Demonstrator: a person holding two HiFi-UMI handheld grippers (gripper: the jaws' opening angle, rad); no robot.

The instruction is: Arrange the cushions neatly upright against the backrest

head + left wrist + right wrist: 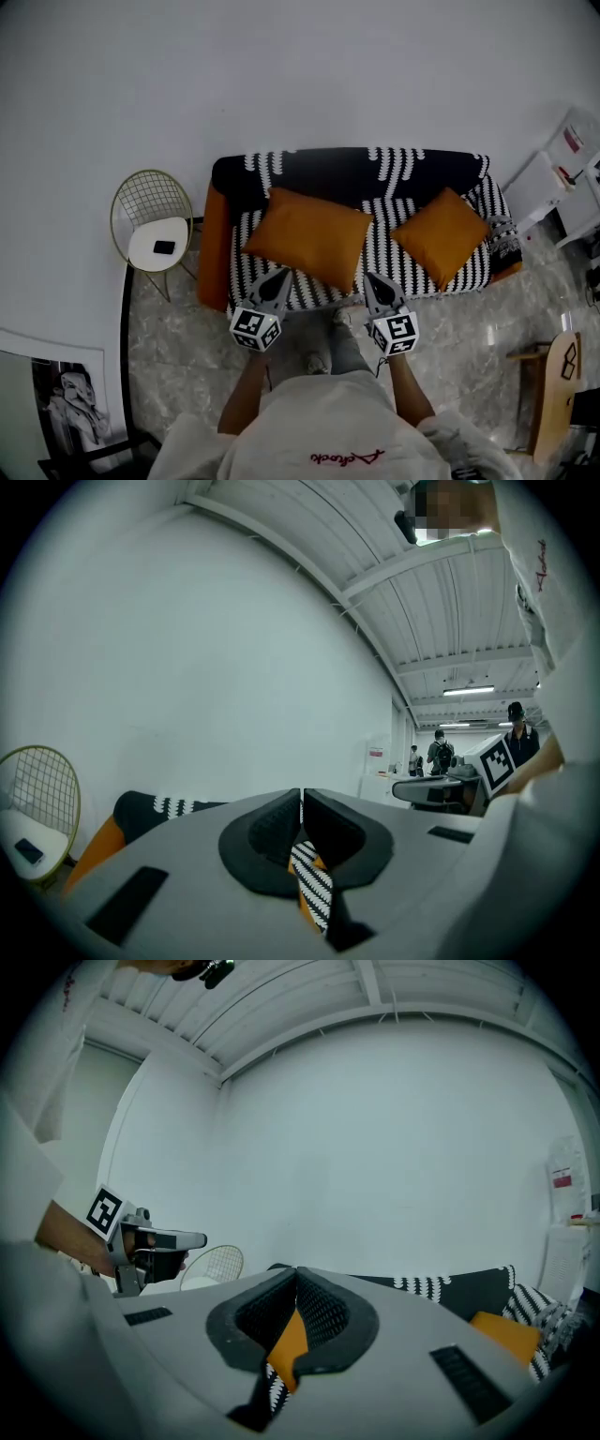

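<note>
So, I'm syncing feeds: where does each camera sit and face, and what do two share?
Head view: on the person's head, steeply down at the sofa; shows forearms, left hand-held gripper, right hand-held gripper.
Left gripper view: on that gripper, level along shut jaws toward the wall; shirt at right.
Right gripper view: likewise; left hand-held gripper at left.
Shared: all three show the wire chair.

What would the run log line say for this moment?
left gripper: shut, empty | right gripper: shut, empty | large orange cushion: lying on sofa seat | small orange cushion: lying on seat
</note>
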